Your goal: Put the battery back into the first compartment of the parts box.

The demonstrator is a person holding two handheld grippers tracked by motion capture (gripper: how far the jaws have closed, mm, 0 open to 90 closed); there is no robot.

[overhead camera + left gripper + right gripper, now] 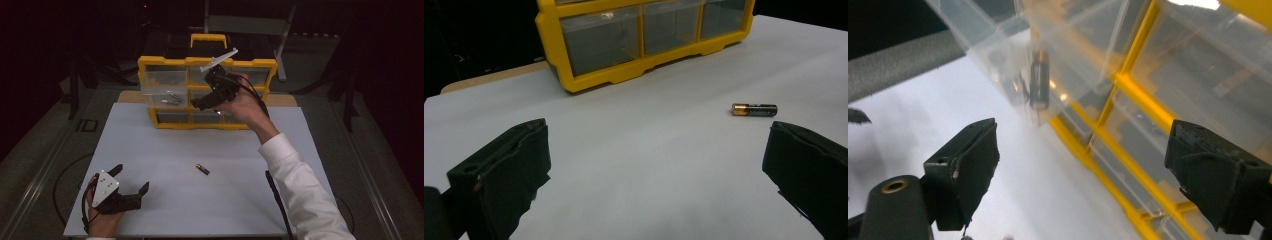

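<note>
Drawer cabinet stands at table far edge. Battery lies before it, mid-table. Left gripper rests at near-left corner; right gripper at cabinet front.

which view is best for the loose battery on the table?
The left gripper view: the battery lies on the white table ahead of the open left hand-held gripper, large enough to see its gold end and black body. The high view shows it small, mid-table. The right gripper view faces the yellow drawer organizer instead.
</note>
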